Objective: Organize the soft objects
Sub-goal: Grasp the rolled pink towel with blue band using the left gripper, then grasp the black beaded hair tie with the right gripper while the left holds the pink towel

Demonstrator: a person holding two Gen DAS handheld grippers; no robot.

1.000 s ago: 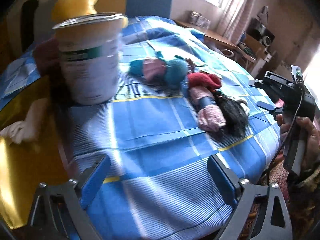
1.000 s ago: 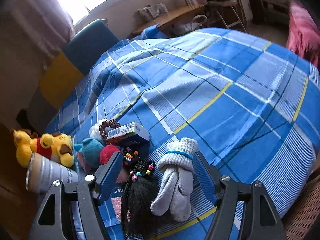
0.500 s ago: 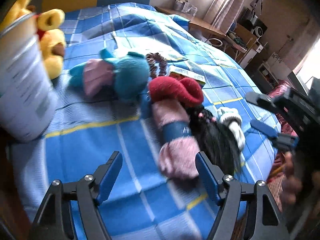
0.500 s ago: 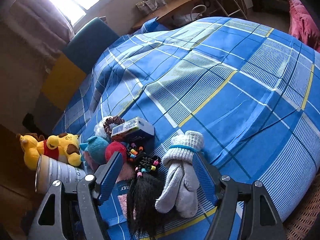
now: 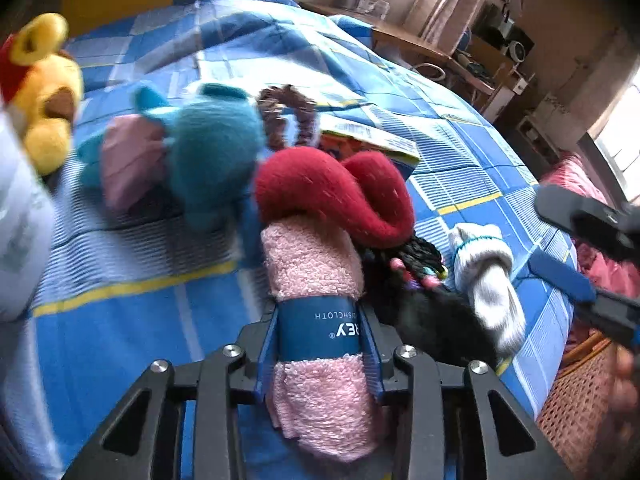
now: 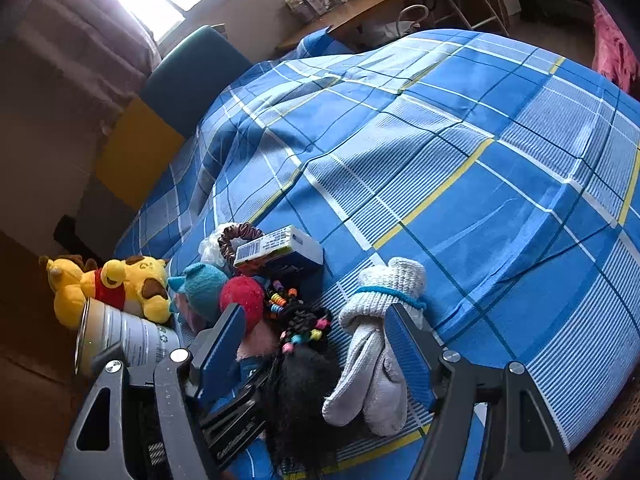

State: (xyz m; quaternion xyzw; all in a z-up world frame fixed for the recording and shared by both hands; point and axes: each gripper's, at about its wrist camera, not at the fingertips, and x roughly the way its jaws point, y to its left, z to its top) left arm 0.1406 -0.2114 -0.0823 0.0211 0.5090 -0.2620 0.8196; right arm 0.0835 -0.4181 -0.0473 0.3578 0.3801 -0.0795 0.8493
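Where the pink cloth roll (image 5: 316, 280) lies on the blue plaid bed (image 6: 480, 184), the left tool (image 5: 320, 344) straddles its dark blue paper band, and its jaws have just been closing, so that both blue pads now sit against the band's sides in a grasp. The roll rests flat, its far end tucked under a red knitted piece (image 5: 332, 192) that curls over it. Just beside the roll lies a tuft of black hair (image 6: 304, 392) with coloured beads, and next to that a white glove (image 6: 376, 344). The right tool (image 6: 316, 356) hangs over these 2 things with its jaws spread and clasping nothing, one blue pad near the red piece and the other over the glove's cuff. Beyond the red piece are a teal and pink woolly toy (image 5: 192, 152), a brown scrunchie (image 5: 288, 116) and a small box (image 6: 280, 248). Further out, at the bed's edge, a yellow plush bear (image 6: 116, 284) in a red shirt lies behind a white tin (image 6: 120, 344).
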